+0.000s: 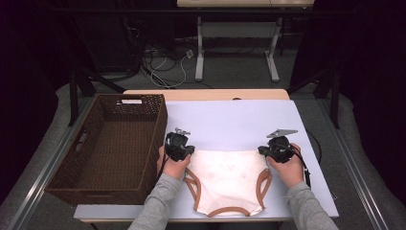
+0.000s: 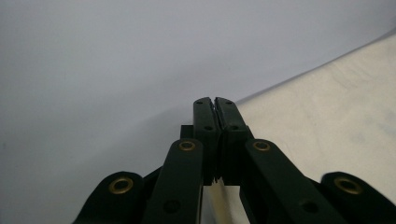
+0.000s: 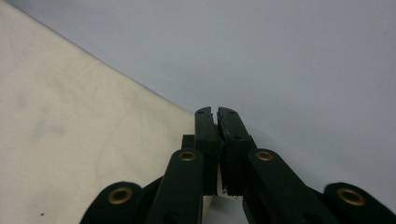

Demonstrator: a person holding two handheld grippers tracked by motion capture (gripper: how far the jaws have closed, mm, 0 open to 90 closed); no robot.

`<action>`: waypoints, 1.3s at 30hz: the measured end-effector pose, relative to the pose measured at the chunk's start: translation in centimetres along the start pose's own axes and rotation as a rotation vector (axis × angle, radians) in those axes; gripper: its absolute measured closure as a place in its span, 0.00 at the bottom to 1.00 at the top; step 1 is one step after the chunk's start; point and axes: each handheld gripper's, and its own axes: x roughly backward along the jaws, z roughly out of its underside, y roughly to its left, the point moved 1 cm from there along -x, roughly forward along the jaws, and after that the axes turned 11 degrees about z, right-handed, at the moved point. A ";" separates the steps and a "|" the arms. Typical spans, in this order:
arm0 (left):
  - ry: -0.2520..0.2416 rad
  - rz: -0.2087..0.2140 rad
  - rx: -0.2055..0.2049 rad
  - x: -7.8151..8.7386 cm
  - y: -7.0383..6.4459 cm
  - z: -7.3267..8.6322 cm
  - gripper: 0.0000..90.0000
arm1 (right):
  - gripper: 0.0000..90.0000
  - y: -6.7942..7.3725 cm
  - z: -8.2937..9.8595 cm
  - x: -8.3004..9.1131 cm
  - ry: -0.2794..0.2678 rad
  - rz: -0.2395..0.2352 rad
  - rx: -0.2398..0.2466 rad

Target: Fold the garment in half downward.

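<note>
The cream garment (image 1: pixel 225 182) with brown trim lies flat on the counter (image 1: pixel 230 122) before me — my left gripper (image 1: pixel 187 152) and right gripper (image 1: pixel 262 151) each have jaws pressed together on a top corner. A wicker basket (image 1: pixel 72 179) sits left.

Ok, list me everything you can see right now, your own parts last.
garment: 1, cream with brown trim, flat on the mat's near middle
basket: 1, dark brown wicker, on the table's left side
mat: 1, pale lilac, covers the table
table: 1, light wood, far edge shows beyond the mat
cables: several, white and black, on the floor beyond the table
left gripper: 1, black, jaws closed on the garment's upper left corner
right gripper: 1, black, jaws closed on its upper right corner
hands: 2, one per gripper
sleeves: 2, grey, at the near edge
</note>
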 end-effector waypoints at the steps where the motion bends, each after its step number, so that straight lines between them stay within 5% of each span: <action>1: -0.008 -0.002 -0.004 0.1 0.0 0.0 0.98 | 0.98 0.0 -0.1 0.2 -0.002 -0.007 -0.004; 17: -0.047 0.000 0.001 1.3 -0.1 -1.8 0.98 | 0.98 -0.1 -1.7 1.3 -0.039 -0.006 0.007; 27: -0.054 -0.038 -0.008 0.9 0.1 -4.1 0.98 | 0.98 -0.6 -3.6 0.7 -0.041 -0.001 -0.008; 31: -0.041 -0.073 0.006 0.5 0.5 -4.9 0.98 | 0.98 -0.9 -4.5 0.0 -0.046 0.014 -0.009; 39: -0.062 -0.063 0.058 -0.1 2.0 -5.9 0.98 | 0.98 -1.2 -5.9 -1.2 -0.050 0.044 -0.018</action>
